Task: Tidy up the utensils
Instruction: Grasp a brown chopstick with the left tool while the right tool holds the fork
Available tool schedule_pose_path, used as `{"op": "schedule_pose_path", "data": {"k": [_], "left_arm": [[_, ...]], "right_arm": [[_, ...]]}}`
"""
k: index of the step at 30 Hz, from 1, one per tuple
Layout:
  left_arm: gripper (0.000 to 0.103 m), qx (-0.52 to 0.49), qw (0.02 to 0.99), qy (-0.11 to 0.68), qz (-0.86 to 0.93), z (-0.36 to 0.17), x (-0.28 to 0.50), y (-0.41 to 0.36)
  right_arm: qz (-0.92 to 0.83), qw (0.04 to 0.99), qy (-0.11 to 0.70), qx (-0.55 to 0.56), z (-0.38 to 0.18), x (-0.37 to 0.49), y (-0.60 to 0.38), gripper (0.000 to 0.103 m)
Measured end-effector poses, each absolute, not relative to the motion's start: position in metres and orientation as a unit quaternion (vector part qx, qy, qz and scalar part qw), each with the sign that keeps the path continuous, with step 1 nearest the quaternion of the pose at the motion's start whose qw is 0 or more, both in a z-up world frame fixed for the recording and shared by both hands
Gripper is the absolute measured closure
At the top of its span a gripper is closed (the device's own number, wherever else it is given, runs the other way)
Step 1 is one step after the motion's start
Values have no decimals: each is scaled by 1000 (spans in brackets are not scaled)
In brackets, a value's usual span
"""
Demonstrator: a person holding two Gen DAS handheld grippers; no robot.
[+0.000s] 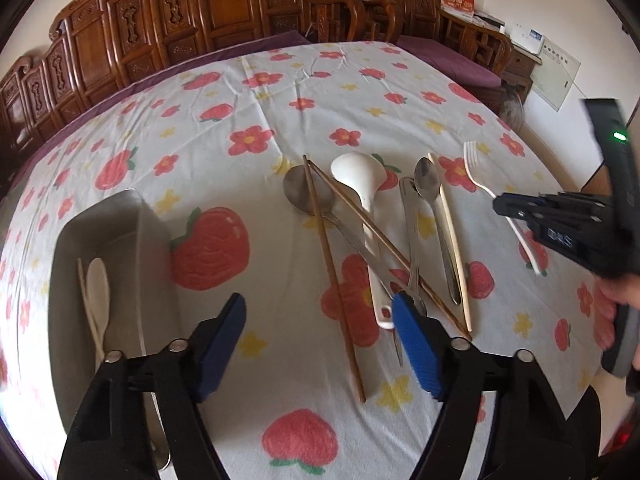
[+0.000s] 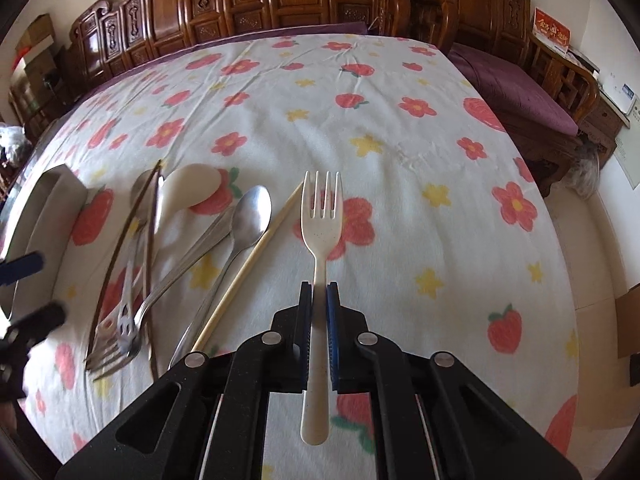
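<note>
A cream fork [image 2: 321, 236] is clamped by its handle between the closed jaws of the right gripper [image 2: 319, 292], in front of the flowered cloth [image 2: 400, 128]. Its long axis is seen running straight away from the right wrist camera, tines pointing to the far edge of the table and the handle end passing back under the gripper. In the left wrist view the same fork [image 1: 480, 184] is shown at the right edge, held by the right gripper [image 1: 504, 206], with a hand [image 1: 616, 300] behind it. The left gripper [image 1: 320, 308] is held partly open over the cloth with nothing between its blue pads [image 1: 416, 344]. A metal tray [image 1: 100, 240] at the left is shown fully only in the left wrist view, with a white spoon [image 1: 98, 288] and what appears to be a pale stick lying lengthwise in it; blur leaves that unsure. Between tray and fork a loose row is laid out: brown chopsticks [image 1: 332, 264], a white ladle [image 1: 360, 184], a metal spoon [image 1: 428, 184] and a pale chopstick [image 1: 452, 240], mostly pointing away from the cameras. A metal fork [image 2: 112, 354], tines towards the camera, is made out clearly only in the right wrist view.
</note>
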State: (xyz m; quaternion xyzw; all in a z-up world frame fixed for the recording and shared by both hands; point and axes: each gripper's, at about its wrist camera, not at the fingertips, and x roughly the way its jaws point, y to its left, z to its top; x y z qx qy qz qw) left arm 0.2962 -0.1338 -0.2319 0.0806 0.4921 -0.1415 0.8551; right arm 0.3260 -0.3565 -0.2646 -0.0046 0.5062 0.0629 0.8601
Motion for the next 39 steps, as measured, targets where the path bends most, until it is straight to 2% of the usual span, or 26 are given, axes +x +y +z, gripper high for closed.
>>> {"op": "schedule_pose_path", "data": {"k": [4,7,14,21,24,30,39], "left_arm": [[57,83,844,510,-140,-247,312,-143],[67,79,838,522,-136,-257,321,-147],[69,85,837,526,-127,-262,330,-153],[76,79,836,530,-113,-269,338,-150],[97,78,834,535,-113,-268,337,-149],[98,78,836,532,-109,-256,330,-144],[98,85,858,494,-115,-208,311,-134]], "right_arm": [[72,863,501,8,-259,313,-357,95],[78,865,496,9,-256,307,-355,95],[80,867,491,9,-252,307,-356,95],[89,872,481,14,-242,306,-357,94],[93,875,474,17,-235,305,-355,94],[101,882,459,23,-217,304,-354,94],[123,893,434,12,-190,295,-336,94]]}}
